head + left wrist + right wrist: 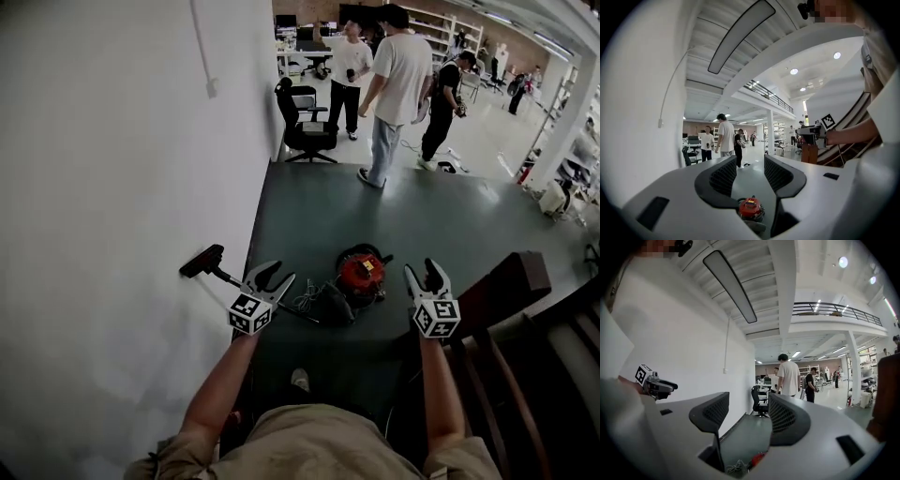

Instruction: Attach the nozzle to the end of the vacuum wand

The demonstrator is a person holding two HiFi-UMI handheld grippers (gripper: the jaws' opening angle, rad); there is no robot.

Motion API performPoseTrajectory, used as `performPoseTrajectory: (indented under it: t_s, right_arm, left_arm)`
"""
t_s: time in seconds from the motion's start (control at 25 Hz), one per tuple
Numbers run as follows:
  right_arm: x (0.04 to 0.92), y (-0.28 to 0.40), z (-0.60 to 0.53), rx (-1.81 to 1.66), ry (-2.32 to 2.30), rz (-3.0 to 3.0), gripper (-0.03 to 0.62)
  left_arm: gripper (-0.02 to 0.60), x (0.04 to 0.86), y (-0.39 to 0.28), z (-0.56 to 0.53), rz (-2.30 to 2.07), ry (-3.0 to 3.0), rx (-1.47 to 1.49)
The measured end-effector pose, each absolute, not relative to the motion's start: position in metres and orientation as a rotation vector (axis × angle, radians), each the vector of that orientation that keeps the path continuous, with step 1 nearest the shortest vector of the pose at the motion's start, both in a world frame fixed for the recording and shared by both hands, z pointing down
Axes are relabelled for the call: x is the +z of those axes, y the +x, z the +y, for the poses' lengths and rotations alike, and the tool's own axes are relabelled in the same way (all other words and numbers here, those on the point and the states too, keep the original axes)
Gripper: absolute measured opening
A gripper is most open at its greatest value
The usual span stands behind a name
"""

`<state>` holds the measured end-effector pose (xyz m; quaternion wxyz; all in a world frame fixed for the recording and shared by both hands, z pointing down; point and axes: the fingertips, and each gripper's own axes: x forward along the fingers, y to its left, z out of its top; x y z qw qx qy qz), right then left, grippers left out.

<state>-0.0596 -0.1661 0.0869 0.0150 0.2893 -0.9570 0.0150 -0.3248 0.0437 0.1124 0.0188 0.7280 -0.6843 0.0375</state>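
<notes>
Both tools hang empty above the floor, the left tool [272, 276] part spread and the right tool [422, 273] wide. The black nozzle [202, 261] sits by the wall at the wand [225, 276]; whether they are joined, I cannot tell. Both look light, stiff and slick. Best pinch the nozzle's neck and the wand near its end.

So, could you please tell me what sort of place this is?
Likely a large open-plan office or lab: a black office chair, white shelving at the back, and a mezzanine railing overhead.
</notes>
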Motion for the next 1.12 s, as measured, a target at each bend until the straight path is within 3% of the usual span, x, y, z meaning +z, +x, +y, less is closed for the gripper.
performPoseTrajectory:
  t_s: [0.44, 0.48, 0.52, 0.56, 1.12]
  right_arm:
    - [0.117, 0.117, -0.070, 0.063, 0.772, -2.988, 0.265]
    - [0.121, 0.128, -0.062, 0.042, 0.773, -2.975, 0.254]
    - [0.124, 0.138, -0.053, 0.005, 0.777, -2.958, 0.155]
    - [0.126, 0.146, -0.044, -0.026, 0.778, -2.944, 0.126]
    - [0.112, 0.170, 0.048, -0.028, 0.688, -2.979, 0.110]
  left_arm:
    - [0.190, 0.143, -0.149, 0.155, -2.180, 2.108, 0.187]
    - [0.190, 0.149, -0.138, 0.166, -2.178, 2.088, 0.188]
    - [0.190, 0.152, -0.129, 0.177, -2.179, 2.064, 0.181]
    - [0.190, 0.155, -0.122, 0.187, -2.183, 2.040, 0.168]
    - [0.190, 0.152, -0.082, 0.252, -2.197, 2.024, 0.032]
